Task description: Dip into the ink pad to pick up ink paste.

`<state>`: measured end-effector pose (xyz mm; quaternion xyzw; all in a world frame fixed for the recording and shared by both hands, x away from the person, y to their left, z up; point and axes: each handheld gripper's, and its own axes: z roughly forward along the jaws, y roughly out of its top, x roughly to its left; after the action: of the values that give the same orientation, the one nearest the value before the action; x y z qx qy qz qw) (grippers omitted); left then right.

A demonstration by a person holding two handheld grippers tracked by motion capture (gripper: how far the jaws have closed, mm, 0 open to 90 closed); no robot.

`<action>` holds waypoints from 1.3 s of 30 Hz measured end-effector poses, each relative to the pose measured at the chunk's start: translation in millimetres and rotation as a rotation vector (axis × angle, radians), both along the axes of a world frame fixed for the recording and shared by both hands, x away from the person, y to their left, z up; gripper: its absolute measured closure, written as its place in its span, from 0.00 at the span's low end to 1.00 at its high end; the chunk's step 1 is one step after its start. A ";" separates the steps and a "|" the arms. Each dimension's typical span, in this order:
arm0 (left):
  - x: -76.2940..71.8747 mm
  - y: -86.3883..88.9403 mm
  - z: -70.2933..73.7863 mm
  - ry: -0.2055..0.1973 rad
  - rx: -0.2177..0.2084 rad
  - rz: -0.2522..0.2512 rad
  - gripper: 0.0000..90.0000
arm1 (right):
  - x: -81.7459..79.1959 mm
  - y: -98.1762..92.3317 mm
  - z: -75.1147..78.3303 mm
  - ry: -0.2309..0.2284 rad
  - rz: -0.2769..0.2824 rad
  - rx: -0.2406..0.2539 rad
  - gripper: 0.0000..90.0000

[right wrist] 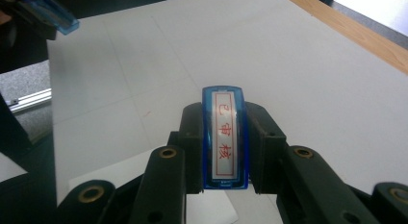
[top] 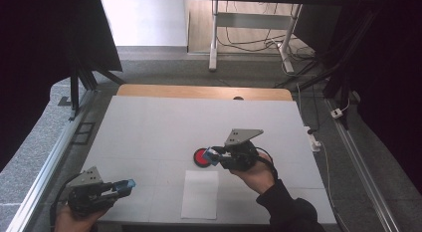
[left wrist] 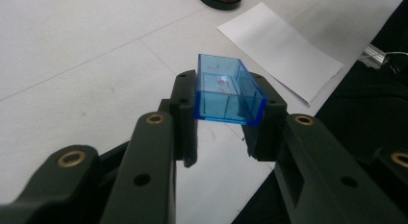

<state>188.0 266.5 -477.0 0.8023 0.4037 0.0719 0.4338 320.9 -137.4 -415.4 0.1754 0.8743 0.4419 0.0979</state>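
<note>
My left gripper [top: 122,186] rests near the table's front left corner, shut on a clear blue rectangular cap [left wrist: 226,92], whose hollow side faces up between the jaws [top: 128,183]. My right gripper [top: 215,155] hovers mid-table, shut on a blue stamp [right wrist: 225,137] with a white face and red characters turned toward the camera. The stamp [top: 213,156] hangs at the right edge of a round red ink pad [top: 200,157] with a black rim. In the right gripper view the other gripper's blue cap [right wrist: 48,12] shows at top left.
A white sheet of paper [top: 200,193] lies near the front edge, just below the ink pad, and also shows in the left gripper view [left wrist: 281,48]. The white table mat [top: 149,127] ends at a wooden strip [top: 199,91] at the far side. Metal rails run along both sides.
</note>
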 end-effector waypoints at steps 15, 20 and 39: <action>-0.3 0.3 0.0 -0.005 0.001 -0.003 0.76 | 26.4 16.8 -12.2 0.009 -0.030 -0.070 0.80; -0.4 0.2 0.0 -0.006 0.004 0.003 0.76 | 33.2 19.2 -19.0 0.017 -0.046 -0.099 0.80; -0.7 -0.2 -0.2 -0.007 0.006 0.000 0.76 | 54.0 41.5 -46.5 0.045 -0.053 -0.205 0.80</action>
<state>187.3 266.3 -477.2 0.8033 0.4022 0.0758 0.4327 374.8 -95.8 -461.9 0.1974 0.9119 0.3434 0.1073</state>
